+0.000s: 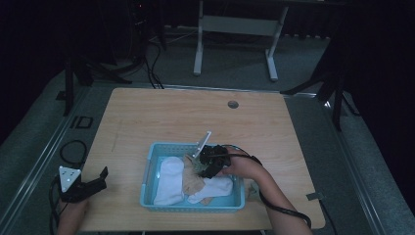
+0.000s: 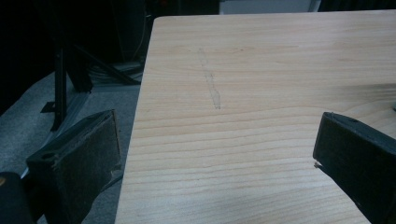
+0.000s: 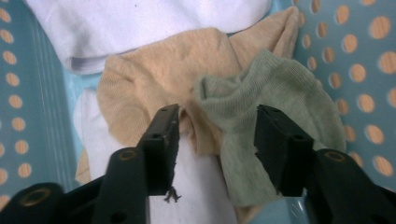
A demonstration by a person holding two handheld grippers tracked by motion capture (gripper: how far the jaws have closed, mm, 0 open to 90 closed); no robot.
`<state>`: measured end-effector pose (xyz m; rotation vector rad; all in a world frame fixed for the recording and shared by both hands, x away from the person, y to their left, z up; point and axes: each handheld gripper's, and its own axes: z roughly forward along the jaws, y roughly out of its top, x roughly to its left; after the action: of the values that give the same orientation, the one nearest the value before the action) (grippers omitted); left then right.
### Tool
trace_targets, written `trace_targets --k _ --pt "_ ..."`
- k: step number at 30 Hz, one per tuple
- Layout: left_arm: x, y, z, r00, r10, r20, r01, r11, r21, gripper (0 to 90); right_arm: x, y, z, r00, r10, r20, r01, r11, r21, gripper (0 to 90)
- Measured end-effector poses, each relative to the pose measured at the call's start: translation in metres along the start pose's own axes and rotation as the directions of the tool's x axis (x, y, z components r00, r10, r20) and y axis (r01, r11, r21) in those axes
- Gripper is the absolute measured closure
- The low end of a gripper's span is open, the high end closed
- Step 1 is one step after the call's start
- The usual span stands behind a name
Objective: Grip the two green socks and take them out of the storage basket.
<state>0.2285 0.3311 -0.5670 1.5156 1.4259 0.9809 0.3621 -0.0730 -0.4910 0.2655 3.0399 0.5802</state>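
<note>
The right gripper's [image 3: 217, 135] parted jaws straddle the green sock [image 3: 271, 93] in the basket [image 3: 355, 56].

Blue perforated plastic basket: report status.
Right gripper open, fingers straddling crumpled green sock in basket. Left gripper open, idle on wooden table.

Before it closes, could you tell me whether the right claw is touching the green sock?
Cannot tell: in the right gripper view the open right claw straddles the green sock, but no plain contact or gap shows.
</note>
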Motion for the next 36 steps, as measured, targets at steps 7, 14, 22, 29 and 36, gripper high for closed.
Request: trace_targets --k 7,14,22,29,36 --pt "0.0 0.0 0.0 1.0 -0.001 0.0 0.001 1.0 0.0 0.3 -0.003 0.006 0.01 0.9999 -0.002 0.012 0.001 1.0 0.021 48.0" --pt "0.0 0.0 0.0 1.0 -0.002 0.001 0.002 1.0 0.0 0.4 -0.003 0.007 0.012 0.9988 -0.014 0.048 0.012 0.999 0.042 79.0" --pt "0.0 0.0 0.0 1.0 -0.001 -0.001 0.001 1.0 0.001 0.4 -0.005 0.003 -0.012 0.9982 -0.013 0.058 0.014 1.0 -0.017 83.3" --pt "0.0 0.0 0.0 1.0 0.0 -0.002 0.0 1.0 0.003 0.4 0.001 -0.001 -0.034 0.9976 -0.027 0.064 0.03 0.998 -0.047 83.8" --pt "0.0 0.0 0.0 1.0 0.001 -0.003 -0.001 1.0 0.005 0.4 0.006 -0.003 -0.056 0.9966 -0.04 0.072 0.045 0.996 -0.072 84.0"
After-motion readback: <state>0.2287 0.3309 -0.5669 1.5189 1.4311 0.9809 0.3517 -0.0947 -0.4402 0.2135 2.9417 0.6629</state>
